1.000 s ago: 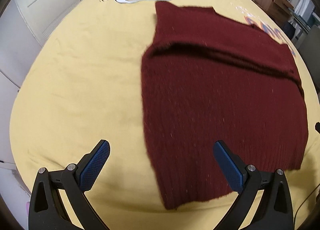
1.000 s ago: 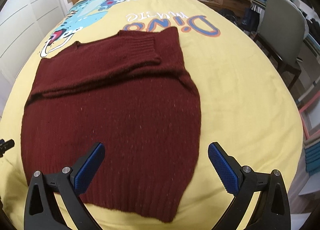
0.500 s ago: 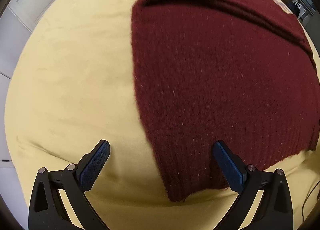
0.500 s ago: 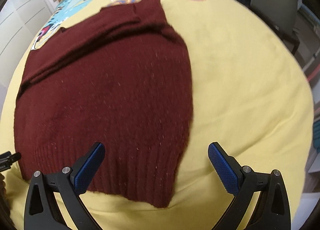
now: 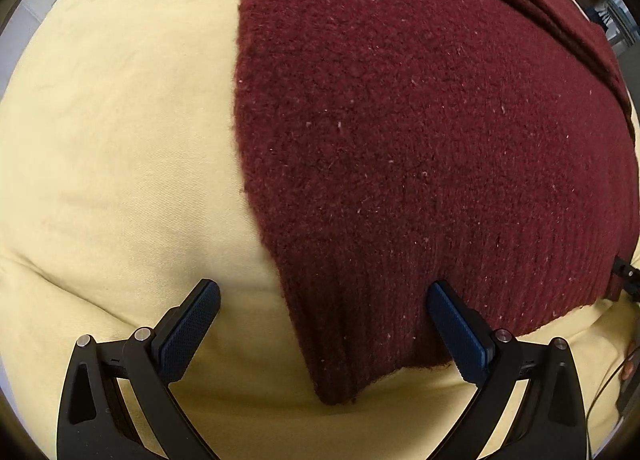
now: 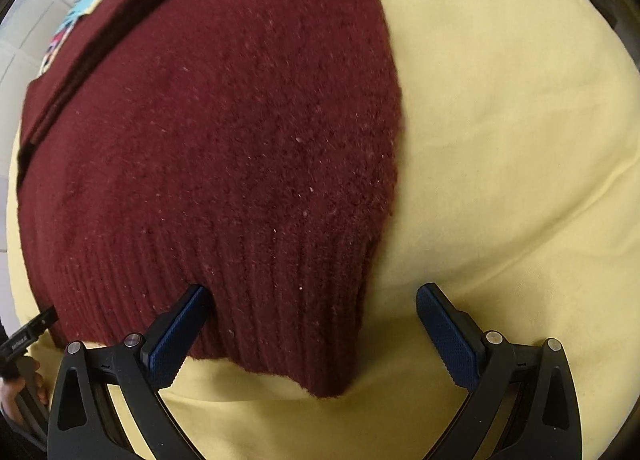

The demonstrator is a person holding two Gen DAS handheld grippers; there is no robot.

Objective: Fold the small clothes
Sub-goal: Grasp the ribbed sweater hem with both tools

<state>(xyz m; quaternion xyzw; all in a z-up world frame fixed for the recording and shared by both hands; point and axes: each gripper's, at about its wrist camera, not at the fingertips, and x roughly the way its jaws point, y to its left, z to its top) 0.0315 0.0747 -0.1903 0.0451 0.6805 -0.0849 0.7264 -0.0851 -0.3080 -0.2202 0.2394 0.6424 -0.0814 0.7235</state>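
- While the maroon sweater [image 5: 420,132] lay spread flat on the yellow bedsheet [image 5: 120,140], each gripper stood over one bottom corner of its ribbed hem, so the step in hand looked like taking both corners for a lengthwise fold.
- To do it well, I judged that each gripper should bite deep enough into the ribbing to catch both layers of knit and none of the sheet beneath, and that the two should close together, so the hem would rise level and not skew.
- The left gripper [image 5: 324,312] was spread wide and held nothing; the sweater's near-left corner sat between its jaws, the right-side blue pad [image 5: 456,330] resting on or just above the knit, the other over bare sheet.
- The right gripper [image 6: 308,316] was likewise wide apart and empty, straddling the near-right corner; its left-side pad [image 6: 176,334] seemed pressed against the ribbing, though contact was hard to confirm.
- The sweater's upper part, with a folded band across it, reached toward the printed end of the sheet.
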